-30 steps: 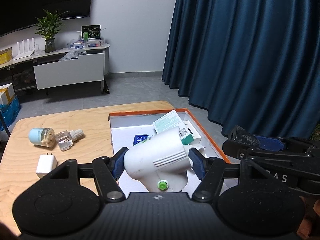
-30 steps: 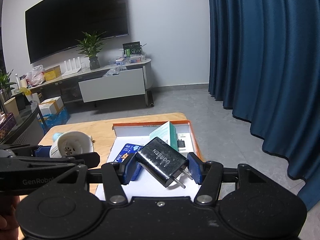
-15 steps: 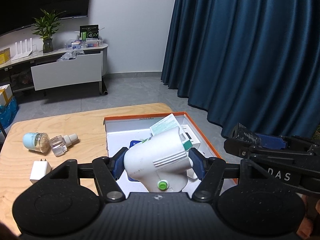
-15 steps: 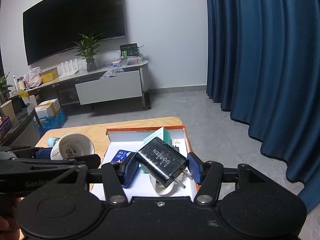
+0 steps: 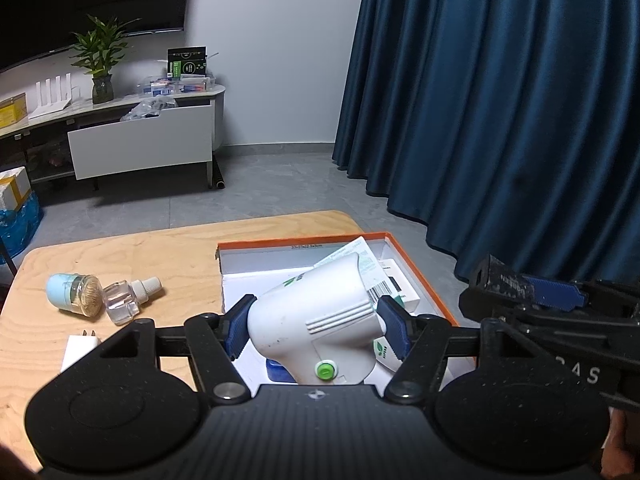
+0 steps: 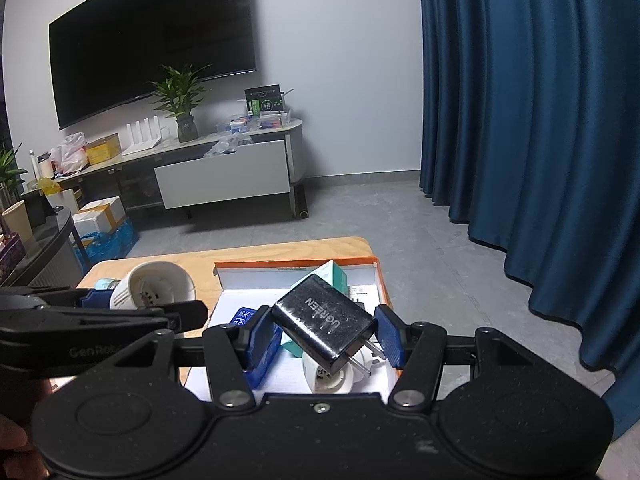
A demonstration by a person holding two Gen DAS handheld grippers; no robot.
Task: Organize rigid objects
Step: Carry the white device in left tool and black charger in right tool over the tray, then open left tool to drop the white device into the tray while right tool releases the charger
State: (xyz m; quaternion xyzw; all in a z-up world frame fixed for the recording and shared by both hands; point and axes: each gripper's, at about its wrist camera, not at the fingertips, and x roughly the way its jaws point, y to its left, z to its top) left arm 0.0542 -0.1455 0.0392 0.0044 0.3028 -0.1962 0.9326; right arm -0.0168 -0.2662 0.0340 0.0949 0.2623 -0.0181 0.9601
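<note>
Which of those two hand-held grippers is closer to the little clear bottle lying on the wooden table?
Left. The left hand-held gripper hangs just right of the clear bottle; the right hand-held gripper sits farther off, beyond the orange-rimmed box.

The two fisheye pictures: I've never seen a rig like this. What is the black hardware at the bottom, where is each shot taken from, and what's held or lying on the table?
No robot here: a person carries a hand-held gripper in each hand, with a camera looking along its two fingers. The black hardware is the gripper itself.

The left wrist view shows the left gripper clamped on a white plastic device with a green button. The right wrist view shows the right gripper clamped on a black charger, prongs pointing down to the right.

Both hang over an orange-rimmed box on a wooden table; the box already holds cartons and small items. Left of it lie a blue-capped item, a clear bottle and a white plug.
</note>
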